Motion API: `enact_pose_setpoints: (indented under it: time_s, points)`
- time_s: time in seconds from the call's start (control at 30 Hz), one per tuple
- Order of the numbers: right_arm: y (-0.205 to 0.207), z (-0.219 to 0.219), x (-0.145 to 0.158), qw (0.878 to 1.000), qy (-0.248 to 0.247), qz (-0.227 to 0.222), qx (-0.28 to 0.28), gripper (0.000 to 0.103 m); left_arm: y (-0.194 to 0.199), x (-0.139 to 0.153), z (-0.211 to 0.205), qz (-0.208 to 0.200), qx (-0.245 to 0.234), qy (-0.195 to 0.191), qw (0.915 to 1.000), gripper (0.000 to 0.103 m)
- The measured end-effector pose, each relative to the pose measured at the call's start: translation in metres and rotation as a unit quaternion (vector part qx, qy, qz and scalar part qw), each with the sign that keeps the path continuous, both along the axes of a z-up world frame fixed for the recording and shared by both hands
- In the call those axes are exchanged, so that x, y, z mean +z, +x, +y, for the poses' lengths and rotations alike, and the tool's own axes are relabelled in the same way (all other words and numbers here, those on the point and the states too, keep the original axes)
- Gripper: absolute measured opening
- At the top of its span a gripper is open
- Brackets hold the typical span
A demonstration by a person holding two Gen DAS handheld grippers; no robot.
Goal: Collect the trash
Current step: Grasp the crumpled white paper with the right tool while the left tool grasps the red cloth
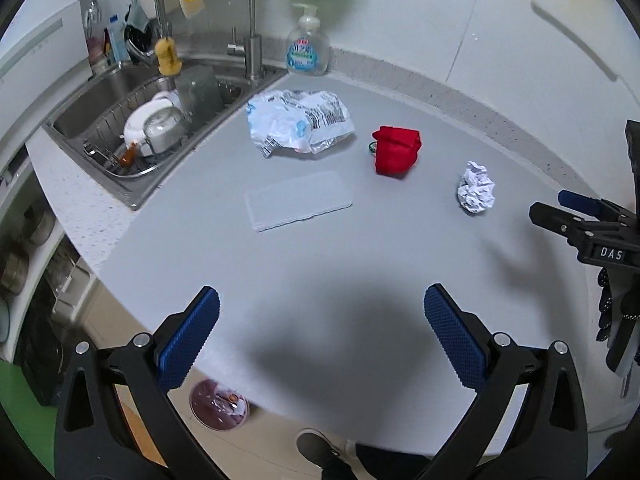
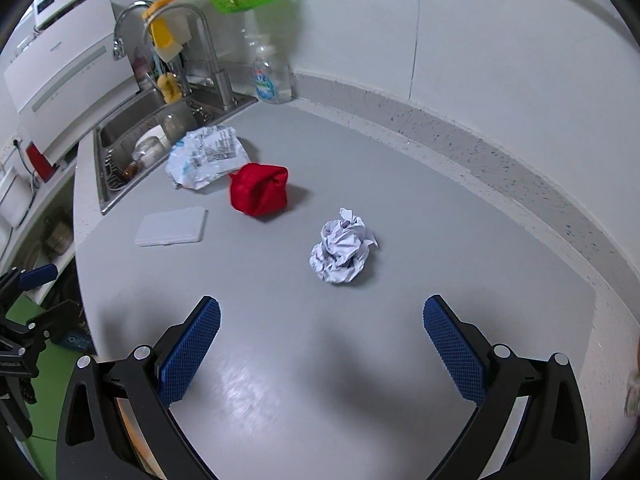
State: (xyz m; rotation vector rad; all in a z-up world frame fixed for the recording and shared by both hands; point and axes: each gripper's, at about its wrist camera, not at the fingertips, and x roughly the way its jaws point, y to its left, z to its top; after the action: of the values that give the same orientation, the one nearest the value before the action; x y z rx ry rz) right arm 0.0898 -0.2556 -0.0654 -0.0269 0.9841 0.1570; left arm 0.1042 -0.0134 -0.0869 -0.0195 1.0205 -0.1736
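Observation:
On the grey counter lie a crumpled white paper ball (image 1: pixel 476 193) (image 2: pixel 342 251), a red crumpled wrapper (image 1: pixel 397 151) (image 2: pixel 259 189), a crumpled white printed plastic bag (image 1: pixel 298 122) (image 2: pixel 207 156) and a flat white pack (image 1: pixel 298 201) (image 2: pixel 172 226). My left gripper (image 1: pixel 320 332) is open and empty above the counter's near edge. My right gripper (image 2: pixel 320 340) is open and empty, a short way in front of the paper ball; it also shows in the left wrist view (image 1: pixel 568 216).
A steel sink (image 1: pixel 92 100) with a dish rack and dishes is at the back left, with taps and a soap pump bottle (image 1: pixel 308 46) (image 2: pixel 272 80) beside it. A purple-lined bin (image 1: pixel 218 404) stands on the floor below the counter edge. The wall curves behind.

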Motion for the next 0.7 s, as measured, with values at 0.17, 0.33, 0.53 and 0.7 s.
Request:
enact_pose_setpoints:
  time_s: [0.17, 0.33, 0.53, 0.7]
  points:
    - [0.032, -0.005, -0.023, 1.000, 0.002, 0.025, 0.014, 0.097, 0.026, -0.015, -0.011, 0.023, 0.010, 0.005, 0.9997, 0.100]
    - [0.057, -0.004, -0.046, 0.998, -0.005, 0.047, 0.029, 0.097, 0.047, -0.025, -0.016, 0.039, 0.021, 0.002, 0.9990, 0.100]
    - [0.078, -0.006, -0.063, 0.997, -0.007, 0.060, 0.037, 0.096, 0.064, -0.030, -0.025, 0.046, 0.019, 0.003, 0.9988, 0.100]
    - [0.086, -0.005, -0.070, 0.996, -0.018, 0.076, 0.043, 0.052, 0.075, -0.035, -0.031, 0.051, 0.013, 0.002, 0.9986, 0.100]
